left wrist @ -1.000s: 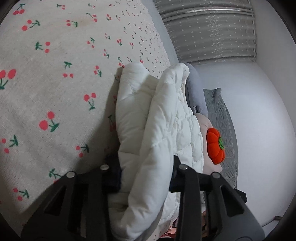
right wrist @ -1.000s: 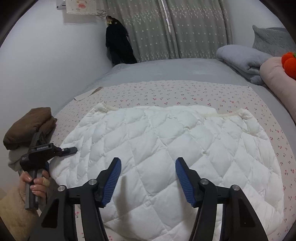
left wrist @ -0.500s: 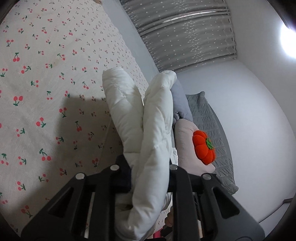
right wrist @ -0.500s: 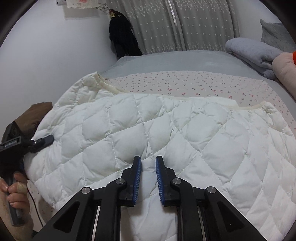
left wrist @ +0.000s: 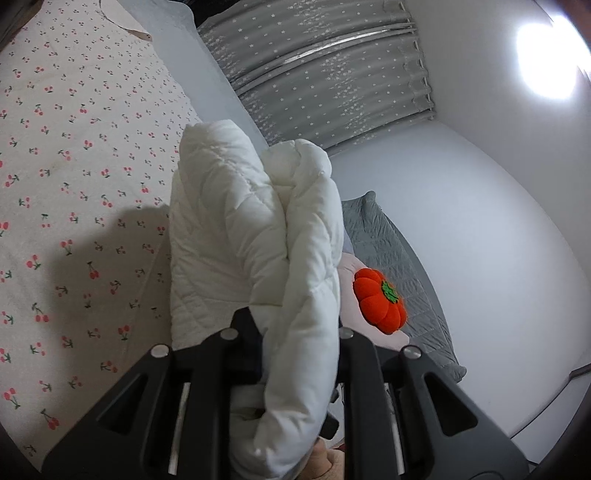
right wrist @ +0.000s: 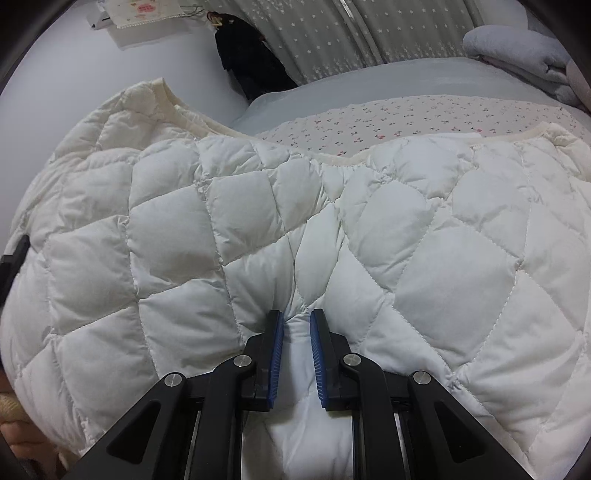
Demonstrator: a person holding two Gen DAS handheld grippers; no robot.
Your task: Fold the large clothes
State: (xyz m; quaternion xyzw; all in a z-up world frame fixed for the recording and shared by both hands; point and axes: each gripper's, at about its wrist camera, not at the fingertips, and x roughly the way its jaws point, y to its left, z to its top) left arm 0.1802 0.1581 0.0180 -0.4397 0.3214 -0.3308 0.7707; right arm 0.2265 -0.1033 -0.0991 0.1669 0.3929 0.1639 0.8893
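A white quilted jacket (right wrist: 369, 240) is lifted off the cherry-print bed sheet (left wrist: 74, 184). My left gripper (left wrist: 295, 332) is shut on a thick bunched fold of the jacket (left wrist: 258, 229) and holds it above the sheet. My right gripper (right wrist: 295, 332) is shut on the jacket's near edge, with the fabric puckered between its blue pads (right wrist: 277, 350). The jacket's cream-trimmed hem (right wrist: 184, 110) rises at the left and sags toward the right. The left gripper's tip (right wrist: 11, 262) shows at the far left edge of the right wrist view.
A pink pillow with an orange pumpkin cushion (left wrist: 380, 301) and a grey quilted pillow (left wrist: 399, 258) lie at the bed's head. A folded grey blanket (right wrist: 517, 48) lies at the back right. Grey curtains (right wrist: 369, 29) and a dark hanging garment (right wrist: 247, 62) stand behind the bed.
My right gripper closed on the jacket's near edge and lifted it. My left gripper rose higher with its fold, so the jacket's left side lifted off the sheet.
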